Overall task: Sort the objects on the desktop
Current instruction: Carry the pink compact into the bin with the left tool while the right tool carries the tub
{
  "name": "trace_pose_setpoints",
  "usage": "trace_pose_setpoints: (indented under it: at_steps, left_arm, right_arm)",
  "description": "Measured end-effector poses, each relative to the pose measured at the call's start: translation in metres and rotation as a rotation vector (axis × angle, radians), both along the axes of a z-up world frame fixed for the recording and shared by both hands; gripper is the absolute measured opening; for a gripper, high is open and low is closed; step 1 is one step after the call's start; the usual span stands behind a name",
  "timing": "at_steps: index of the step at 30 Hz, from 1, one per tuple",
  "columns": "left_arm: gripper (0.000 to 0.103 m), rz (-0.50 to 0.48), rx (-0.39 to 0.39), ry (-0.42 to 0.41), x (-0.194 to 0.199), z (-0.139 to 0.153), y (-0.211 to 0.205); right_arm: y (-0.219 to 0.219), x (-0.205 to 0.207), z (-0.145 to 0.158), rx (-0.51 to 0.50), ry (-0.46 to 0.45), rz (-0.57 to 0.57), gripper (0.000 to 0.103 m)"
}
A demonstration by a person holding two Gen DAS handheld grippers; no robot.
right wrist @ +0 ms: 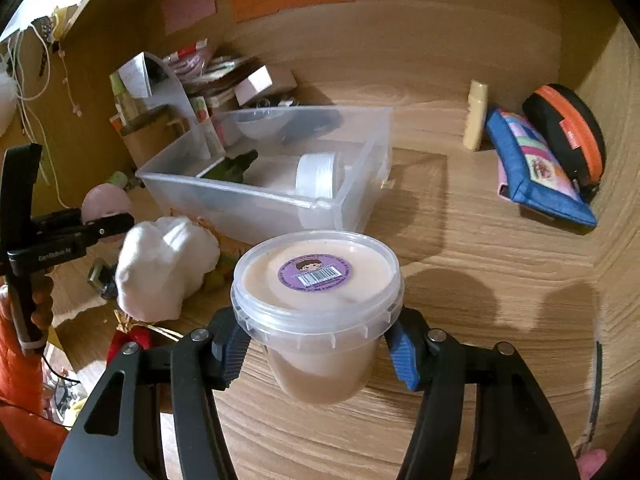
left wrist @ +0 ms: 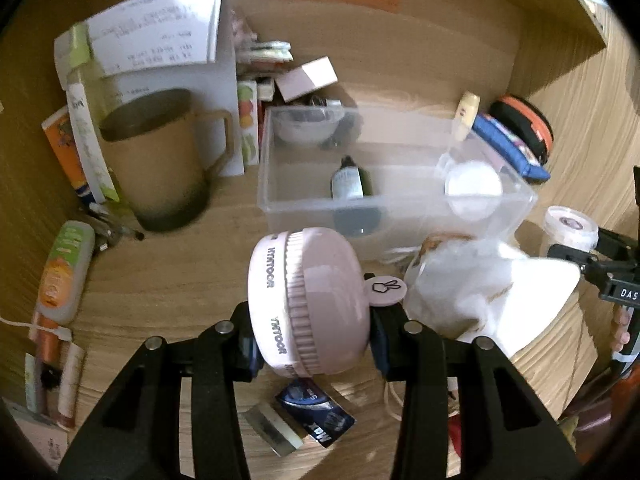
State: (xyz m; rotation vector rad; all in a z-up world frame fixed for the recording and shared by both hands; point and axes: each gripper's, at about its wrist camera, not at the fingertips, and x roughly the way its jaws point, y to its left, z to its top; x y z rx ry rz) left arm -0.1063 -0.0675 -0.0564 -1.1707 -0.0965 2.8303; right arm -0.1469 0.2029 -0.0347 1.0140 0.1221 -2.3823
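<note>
The left hand-held gripper (left wrist: 312, 344) clamps a round pink ribbed case (left wrist: 306, 300) just before the clear rectangular plastic bin (left wrist: 400, 204), above the wooden worktop (left wrist: 168, 280). The right hand-held gripper (right wrist: 316, 354) grips a lidded translucent tub of beige paste (right wrist: 316, 304) in front of the bin; bare worktop lies right of it. A crumpled white bag (left wrist: 480, 292) hides things beside the bin.

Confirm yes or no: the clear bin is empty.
No. The clear bin holds a dark dropper bottle and a white-lidded jar.
</note>
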Motion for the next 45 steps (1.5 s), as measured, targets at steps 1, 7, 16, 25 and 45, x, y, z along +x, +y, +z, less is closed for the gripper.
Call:
trace_pose_setpoints:
  at_steps: [1,7,16,25,45]
  left_arm:
    - [0.041,0.001,0.002,0.011,0.001,0.005,-0.001]
    - [0.041,0.007,-0.021,0.066,0.002,0.031,-0.006]
    - [0.041,-0.005,-0.055,0.121,-0.007,0.064,-0.009]
    - [0.041,-0.032,-0.069,0.145,-0.031,0.084,-0.007]
    - [0.041,-0.069,-0.047,-0.001,-0.121,0.042,-0.008]
  right_arm:
    - [0.001,0.001,0.005,-0.006,0.012,0.002,0.056]
    - [-0.003,0.004,0.041,-0.024,0.106,0.027,0.056]
    - [-0.024,-0.001,0.075,-0.041,0.188,0.079,0.056]
    - [-0.047,-0.026,0.085,-0.075,0.194,0.101,0.056]
    - [-0.088,-0.100,0.043,-0.070,0.048,0.124,0.056]
